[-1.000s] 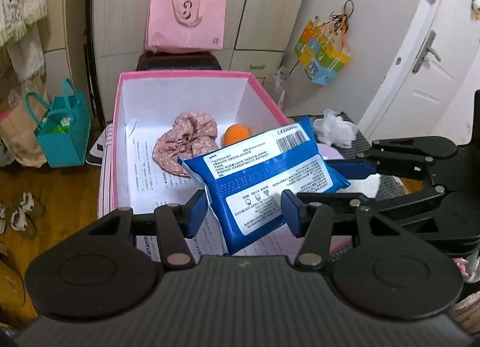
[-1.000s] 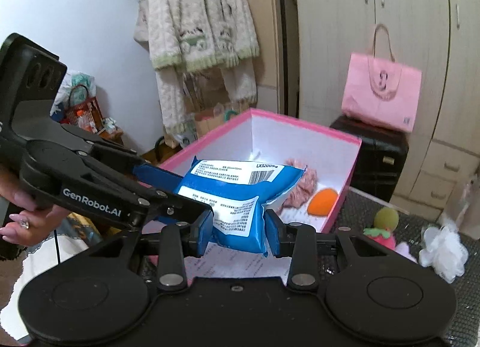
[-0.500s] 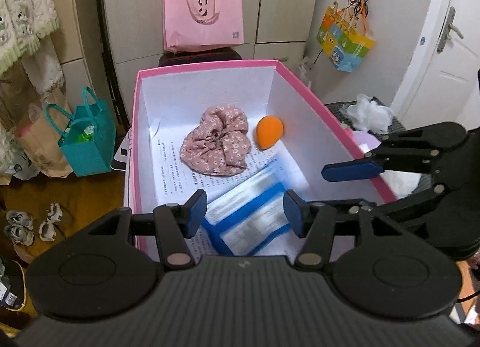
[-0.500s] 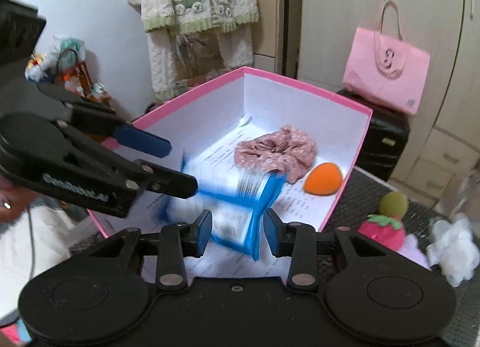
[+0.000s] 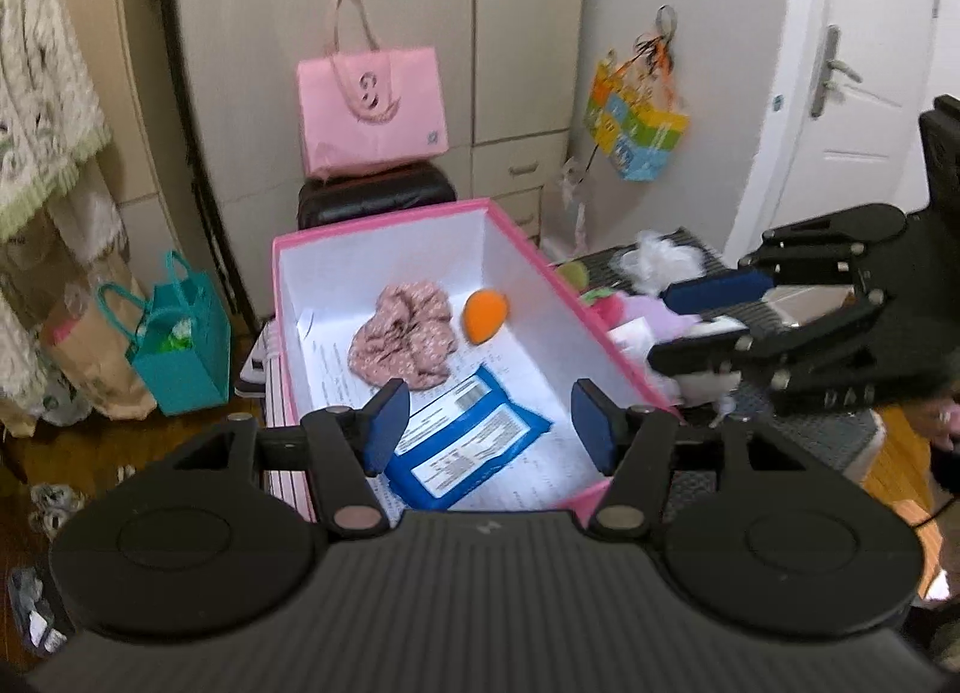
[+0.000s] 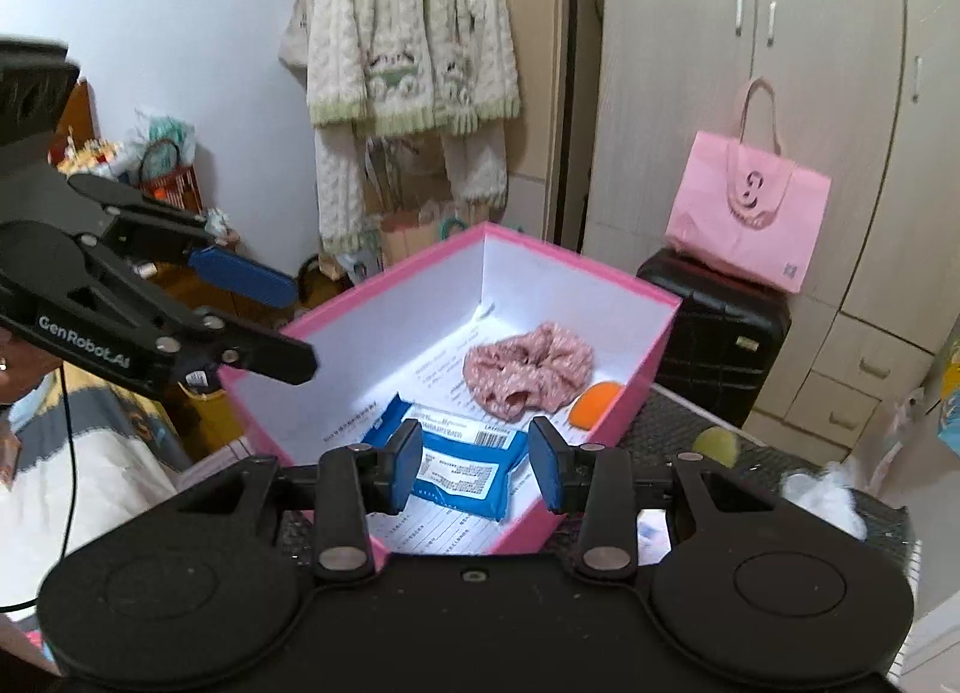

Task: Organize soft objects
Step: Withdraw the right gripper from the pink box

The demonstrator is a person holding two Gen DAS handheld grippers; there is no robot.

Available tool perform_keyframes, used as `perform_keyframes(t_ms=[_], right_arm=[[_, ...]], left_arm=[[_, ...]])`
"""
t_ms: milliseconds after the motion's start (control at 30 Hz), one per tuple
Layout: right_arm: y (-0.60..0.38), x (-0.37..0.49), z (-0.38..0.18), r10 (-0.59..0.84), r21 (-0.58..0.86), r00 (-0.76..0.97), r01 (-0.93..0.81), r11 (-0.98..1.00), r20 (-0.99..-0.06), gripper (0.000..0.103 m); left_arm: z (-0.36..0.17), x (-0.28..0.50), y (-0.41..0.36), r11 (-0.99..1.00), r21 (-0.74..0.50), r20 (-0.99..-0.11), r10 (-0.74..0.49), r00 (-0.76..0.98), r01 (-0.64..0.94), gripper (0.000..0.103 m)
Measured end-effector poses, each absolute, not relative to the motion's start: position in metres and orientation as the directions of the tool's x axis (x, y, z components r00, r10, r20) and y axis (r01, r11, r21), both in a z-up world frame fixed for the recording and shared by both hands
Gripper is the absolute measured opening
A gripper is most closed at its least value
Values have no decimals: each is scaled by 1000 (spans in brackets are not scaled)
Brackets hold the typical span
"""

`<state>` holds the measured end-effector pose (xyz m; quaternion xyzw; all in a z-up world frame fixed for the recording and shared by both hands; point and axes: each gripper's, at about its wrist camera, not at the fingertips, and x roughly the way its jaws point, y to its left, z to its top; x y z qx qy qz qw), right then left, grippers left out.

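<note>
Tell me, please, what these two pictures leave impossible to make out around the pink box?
- Left wrist view: the soft items right of the pink box are half hidden by its wall and the right gripper.
- Right wrist view: the wipes pack print is too small to read.
- Right wrist view: the white pouf is blurred.

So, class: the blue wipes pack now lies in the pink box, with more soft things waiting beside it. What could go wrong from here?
1. The left claw, opening and empty, hangs low over the pink box; swinging sideways, it may clip the wall.
2. The blue wipes pack lies flat across the floor's near end, leaving later items less room.
</note>
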<state>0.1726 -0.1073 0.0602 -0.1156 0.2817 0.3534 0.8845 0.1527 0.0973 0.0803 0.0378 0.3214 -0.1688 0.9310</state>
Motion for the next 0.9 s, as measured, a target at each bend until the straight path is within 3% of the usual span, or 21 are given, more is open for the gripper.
perform_keyframes(t_ms=[367, 900], right_arm=[[-175, 124, 98, 573, 15, 653, -653, 757, -495, 45], [-232, 67, 89, 558, -34, 707, -633, 774, -435, 48]], left_arm=[[110, 95, 51, 868, -12, -548, -421, 723, 496, 59], [89, 61, -37, 794, 61, -521, -491, 698, 604, 59]])
